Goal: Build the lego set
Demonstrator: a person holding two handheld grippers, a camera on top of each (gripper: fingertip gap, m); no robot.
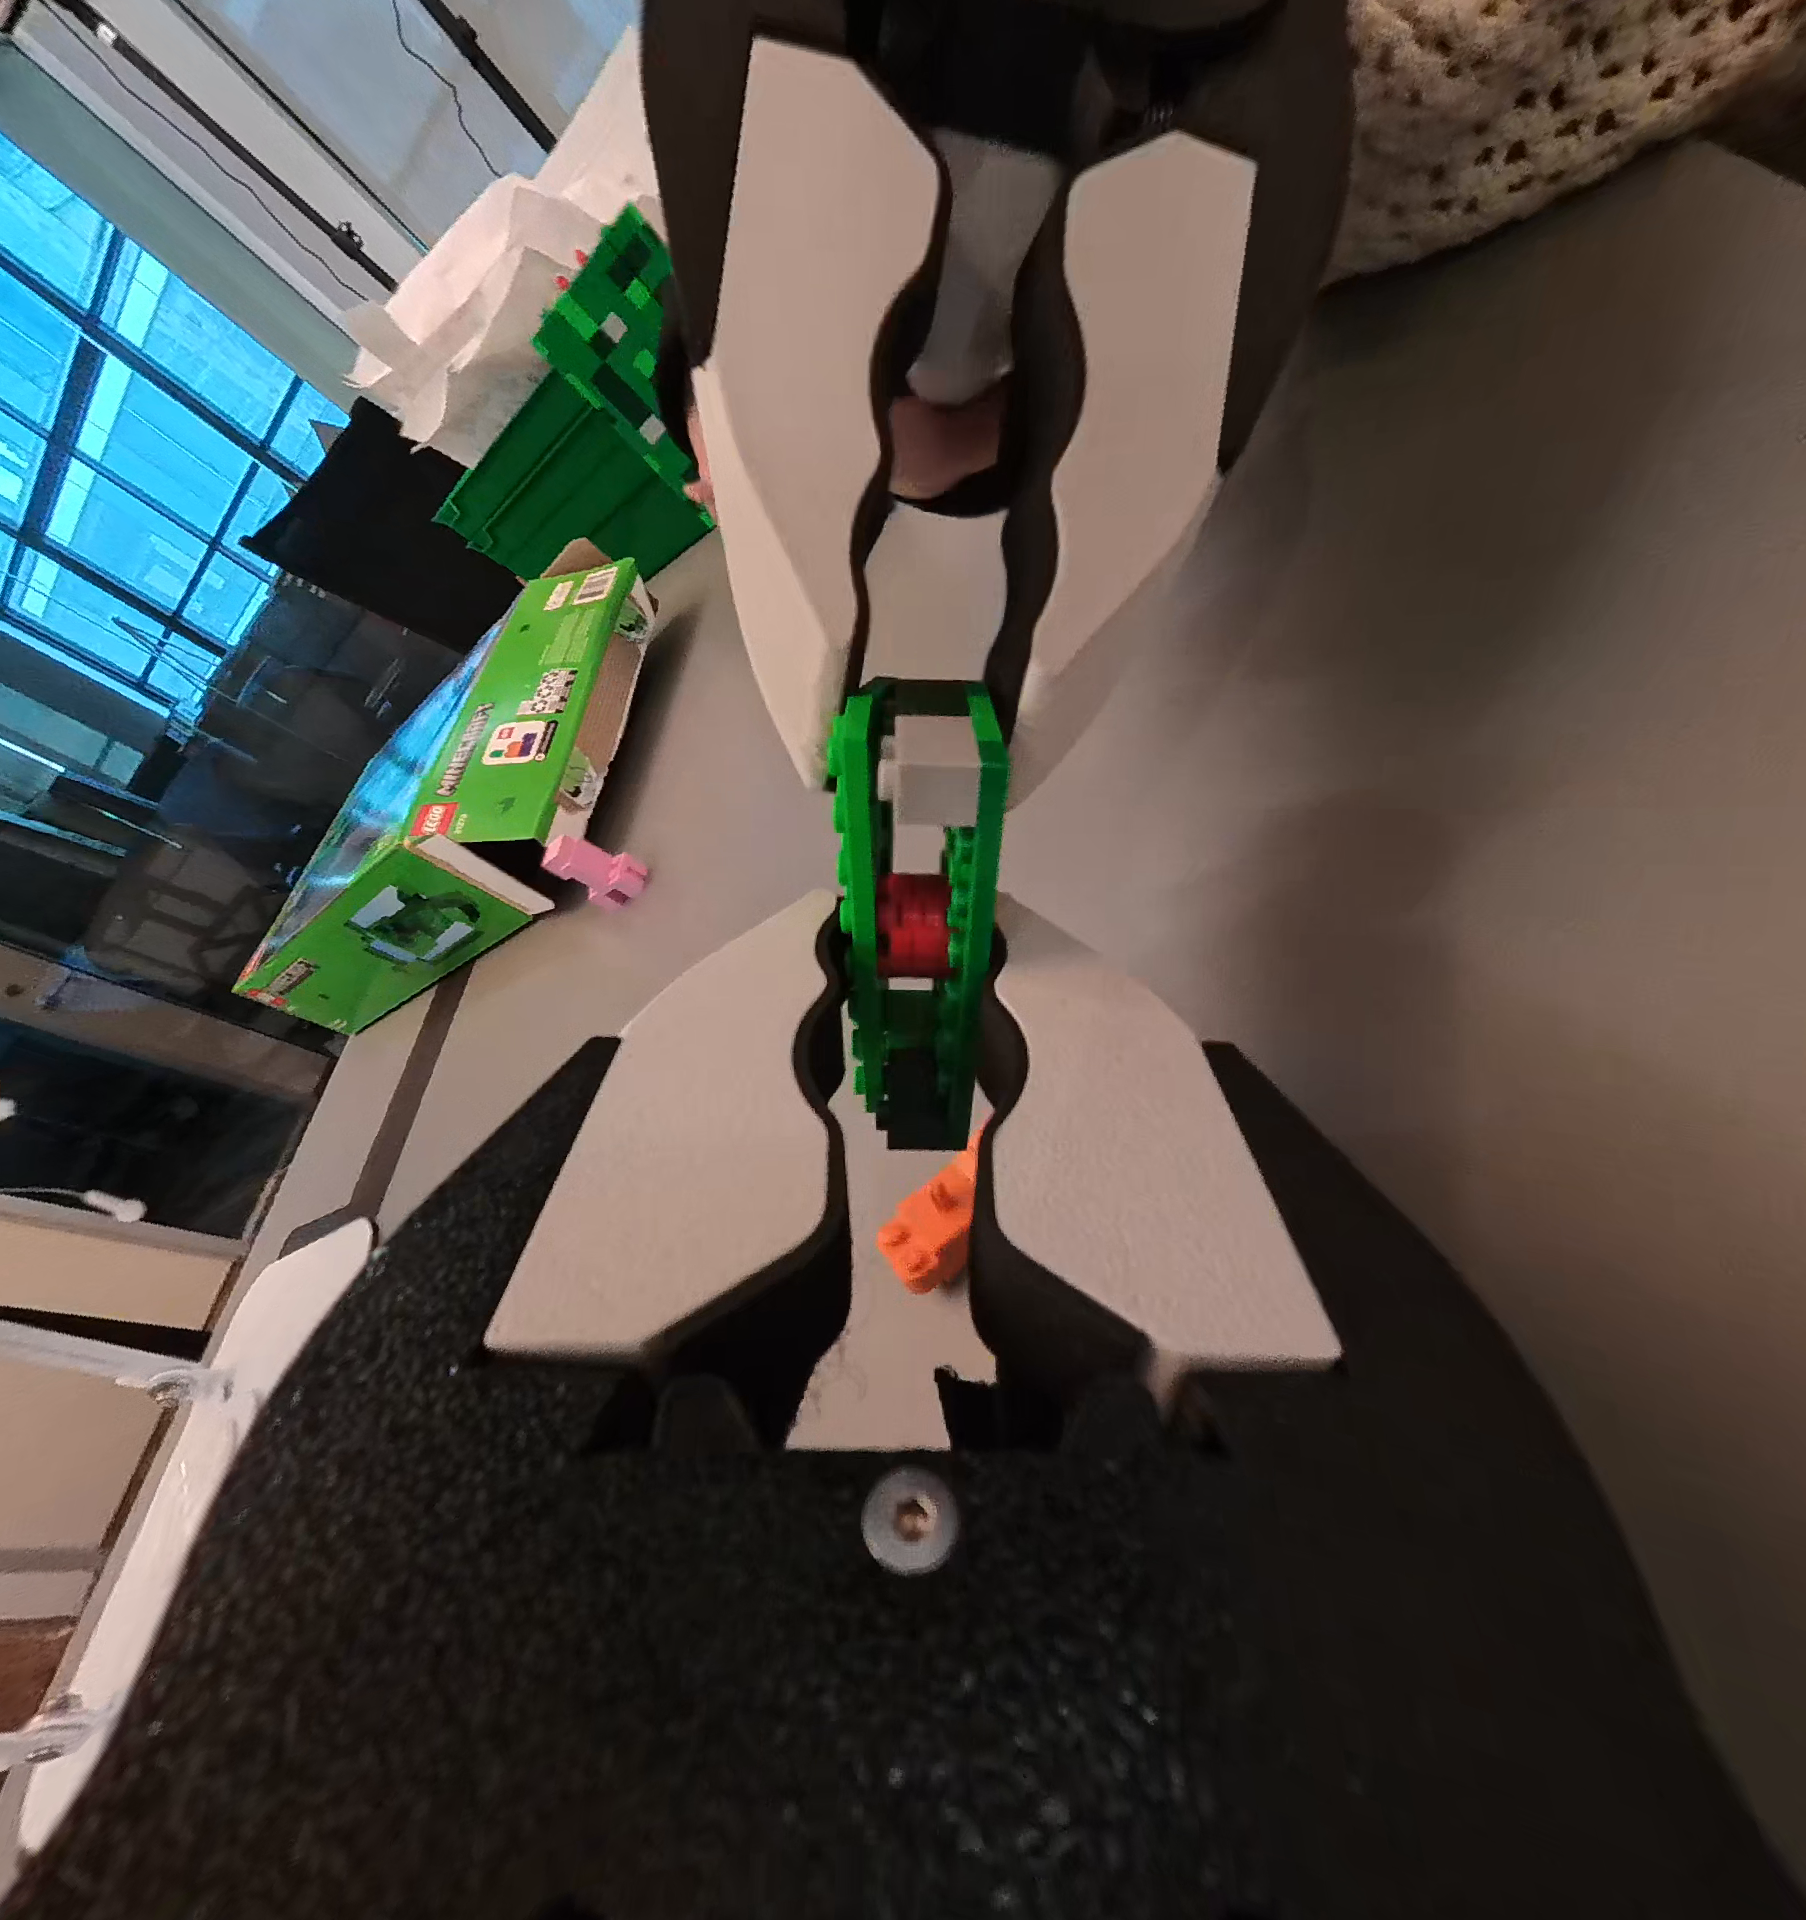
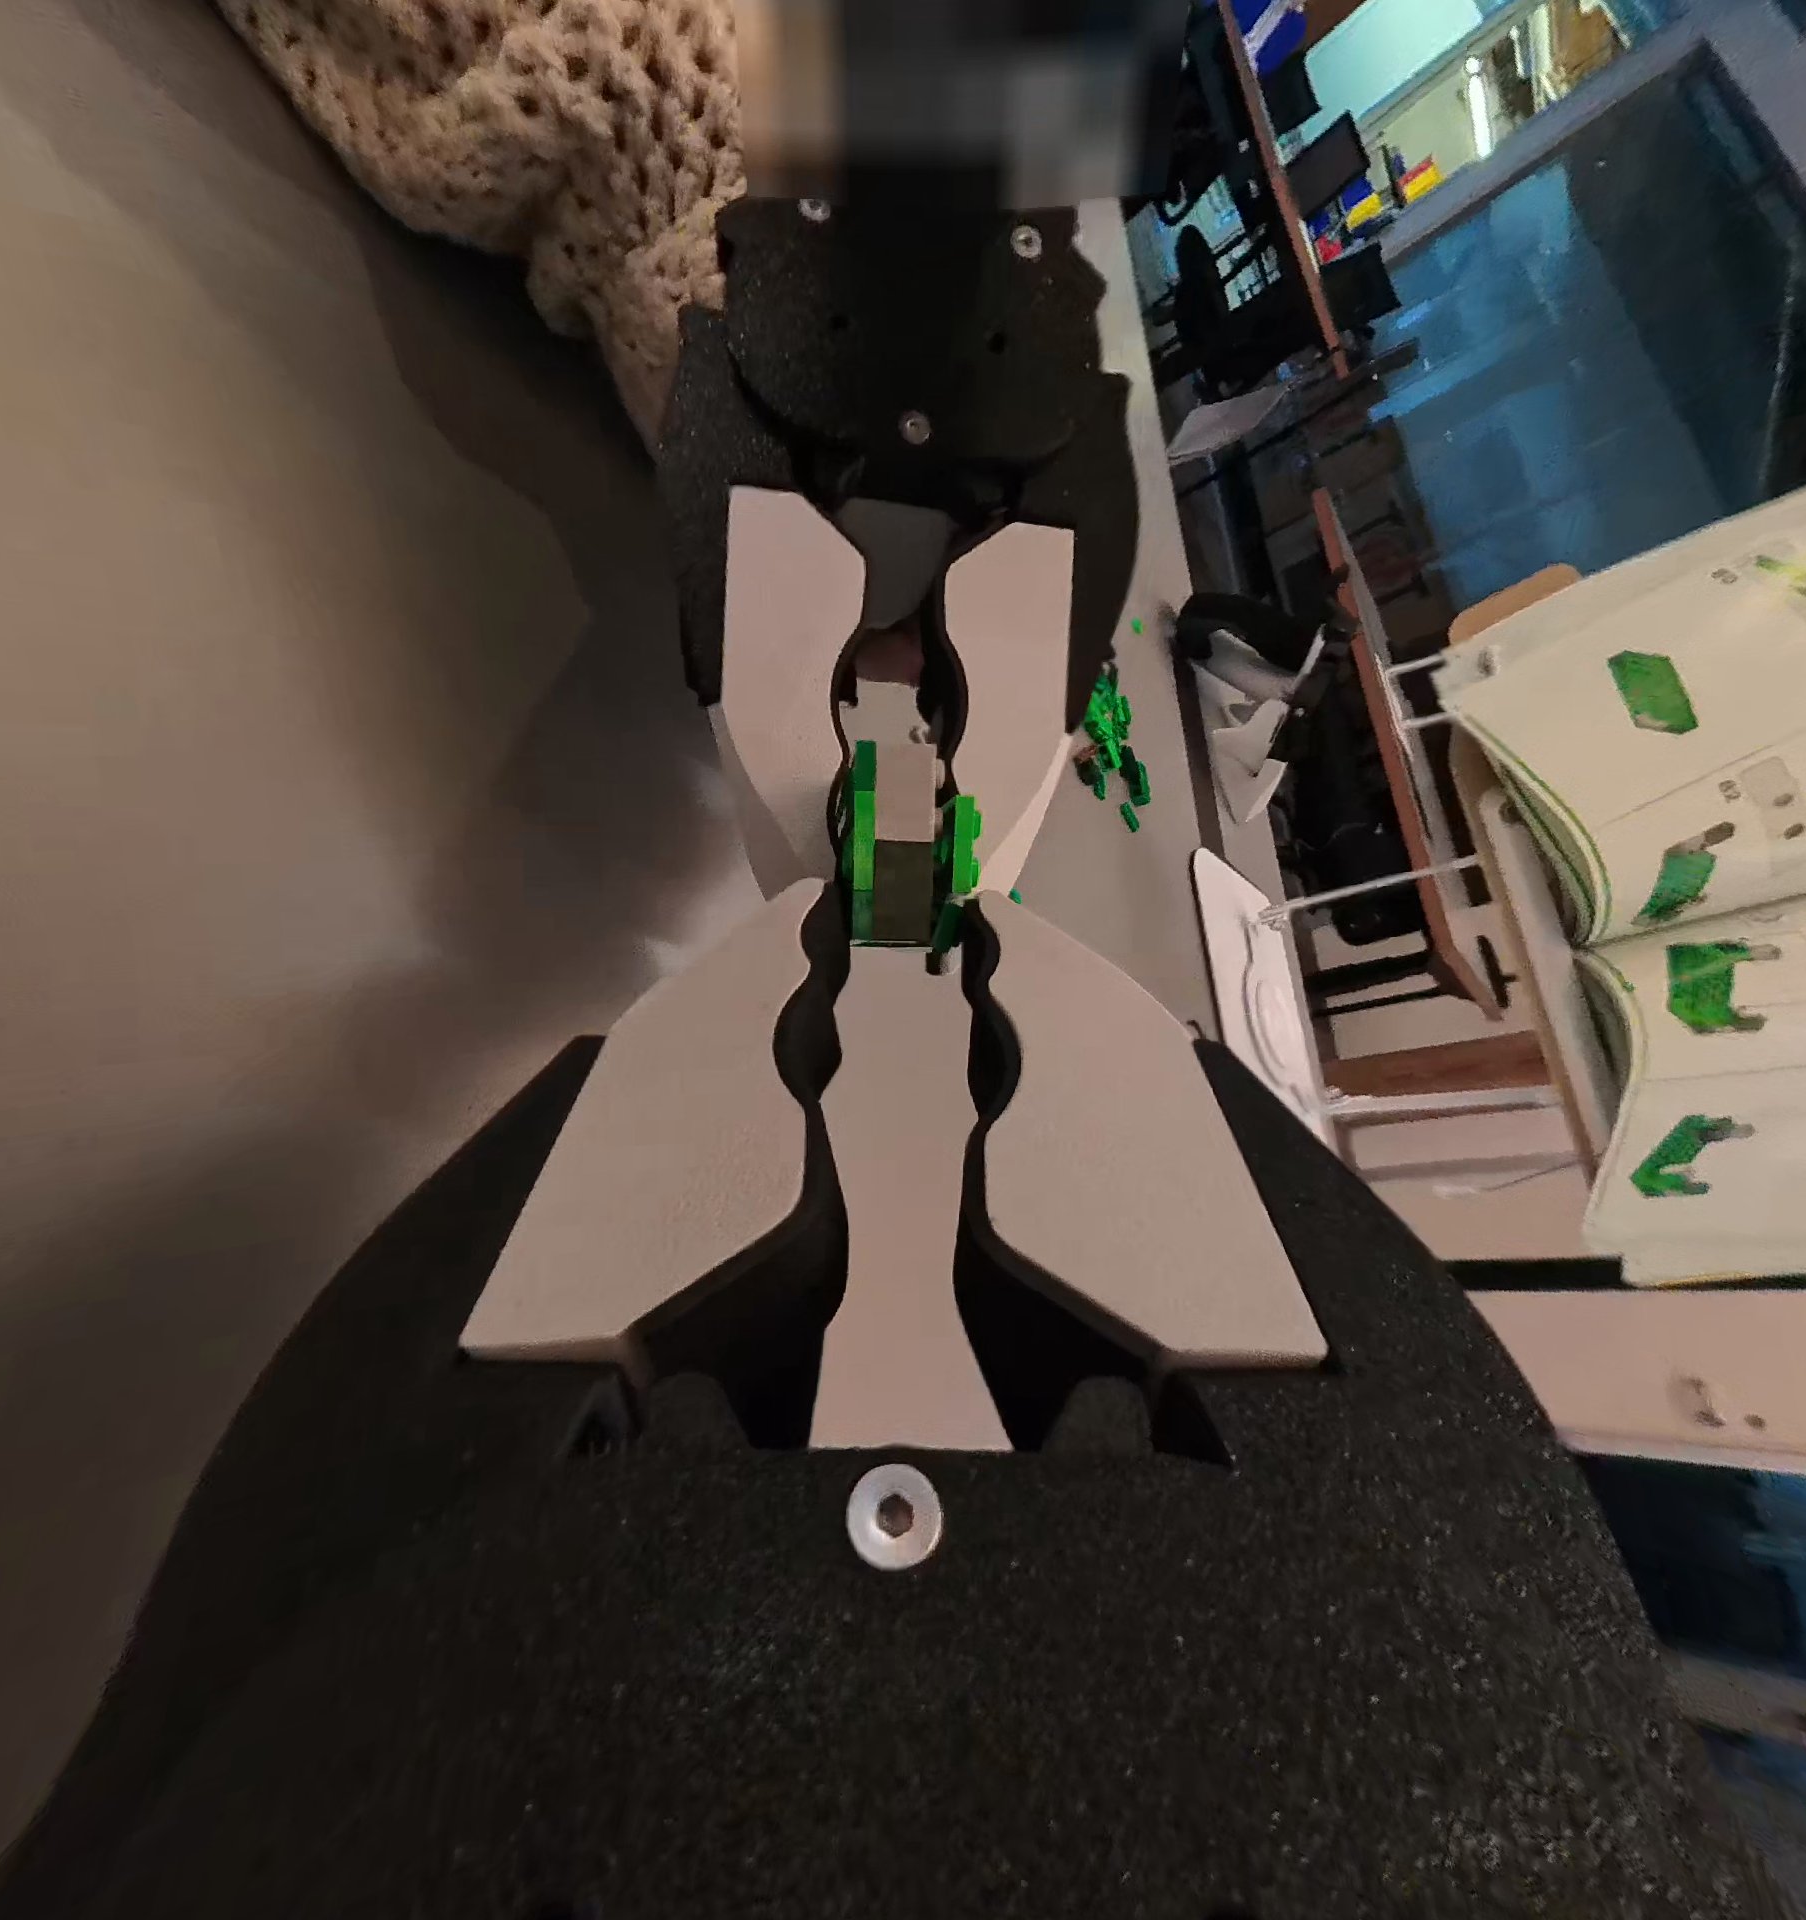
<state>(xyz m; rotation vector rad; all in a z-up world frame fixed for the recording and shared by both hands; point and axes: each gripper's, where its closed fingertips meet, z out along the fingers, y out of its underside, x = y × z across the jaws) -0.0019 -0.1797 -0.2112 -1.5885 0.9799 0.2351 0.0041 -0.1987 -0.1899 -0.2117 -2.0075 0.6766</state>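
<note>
The 2 grippers face each other over the table (image 1: 1501,727), the left gripper (image 1: 920,935) and right gripper (image 2: 894,914) gripping opposite ends of 1 lego assembly (image 1: 920,831) between them.

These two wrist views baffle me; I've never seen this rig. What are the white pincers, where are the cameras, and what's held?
No robot here: a person holds two hand-held grippers, each with a camera looking along its fingers. In the left wrist view, the left gripper is at the bottom and the right gripper reaches in from the top; the right wrist view reverses this. Both pinch one green lego assembly with grey and red parts. On the grey table lie the set's green box, a pink piece, an orange piece, loose green bricks and an open instruction booklet.
</note>
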